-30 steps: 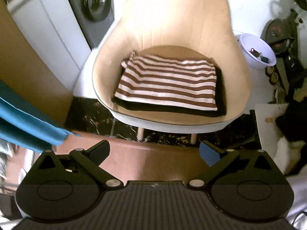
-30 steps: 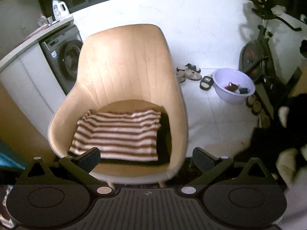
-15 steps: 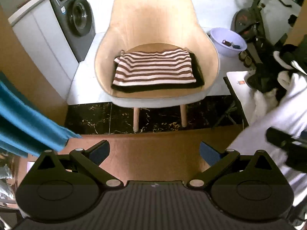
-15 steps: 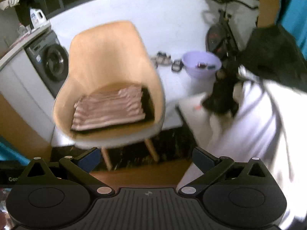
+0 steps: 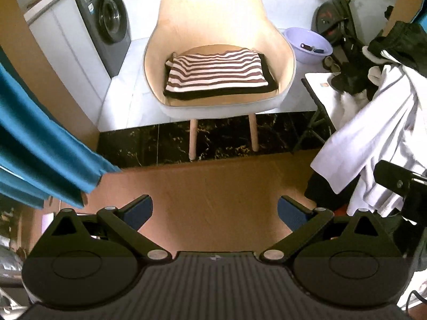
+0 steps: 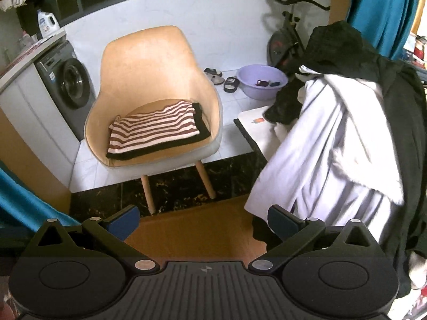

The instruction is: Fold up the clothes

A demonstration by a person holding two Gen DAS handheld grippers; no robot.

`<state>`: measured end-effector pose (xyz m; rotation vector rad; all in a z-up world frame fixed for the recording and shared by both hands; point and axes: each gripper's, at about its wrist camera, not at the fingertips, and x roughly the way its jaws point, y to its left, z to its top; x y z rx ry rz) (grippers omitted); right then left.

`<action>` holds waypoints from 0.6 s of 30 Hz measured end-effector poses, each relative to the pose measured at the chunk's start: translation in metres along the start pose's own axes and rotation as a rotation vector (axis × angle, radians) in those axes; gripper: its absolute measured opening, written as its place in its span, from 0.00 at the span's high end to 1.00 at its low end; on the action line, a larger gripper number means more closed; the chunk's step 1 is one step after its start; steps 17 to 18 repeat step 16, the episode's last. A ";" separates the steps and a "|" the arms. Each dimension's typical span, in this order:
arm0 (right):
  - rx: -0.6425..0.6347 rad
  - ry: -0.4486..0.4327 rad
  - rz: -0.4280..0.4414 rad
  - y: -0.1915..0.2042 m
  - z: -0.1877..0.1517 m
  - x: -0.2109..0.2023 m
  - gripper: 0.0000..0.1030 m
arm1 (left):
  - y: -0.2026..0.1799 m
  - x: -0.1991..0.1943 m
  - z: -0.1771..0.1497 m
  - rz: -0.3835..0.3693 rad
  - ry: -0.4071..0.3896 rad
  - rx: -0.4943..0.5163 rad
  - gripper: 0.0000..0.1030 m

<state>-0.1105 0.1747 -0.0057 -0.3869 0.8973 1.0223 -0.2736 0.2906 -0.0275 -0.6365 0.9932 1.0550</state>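
Observation:
A folded brown-and-white striped garment (image 5: 216,70) lies on a folded black one (image 5: 267,80) on the seat of a tan chair (image 5: 213,13); it also shows in the right wrist view (image 6: 153,129). A heap of unfolded clothes, a white garment (image 6: 328,144) under a black one (image 6: 341,50), hangs at the right; the white one also shows in the left wrist view (image 5: 373,136). My left gripper (image 5: 214,209) is open and empty over the wooden floor. My right gripper (image 6: 202,221) is open and empty, its right finger close to the white garment's hem.
A washing machine (image 5: 106,24) stands left of the chair. A purple basin (image 6: 261,80), slippers (image 6: 213,74) and an exercise bike (image 6: 288,37) are behind. A small white table (image 6: 256,128) sits under the heap. A blue curtain (image 5: 40,144) hangs at left.
Both grippers have pulled back from the chair, which now looks smaller and farther. The right gripper has turned right, and the heap of unfolded clothes has come into view.

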 end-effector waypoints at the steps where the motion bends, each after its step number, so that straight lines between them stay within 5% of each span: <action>1: -0.007 0.002 0.000 0.000 0.001 -0.002 0.01 | 0.000 -0.003 -0.002 -0.004 -0.004 -0.009 0.01; 18: 0.013 -0.008 -0.019 -0.020 -0.018 -0.025 0.01 | -0.020 -0.018 -0.016 -0.039 -0.022 0.031 0.01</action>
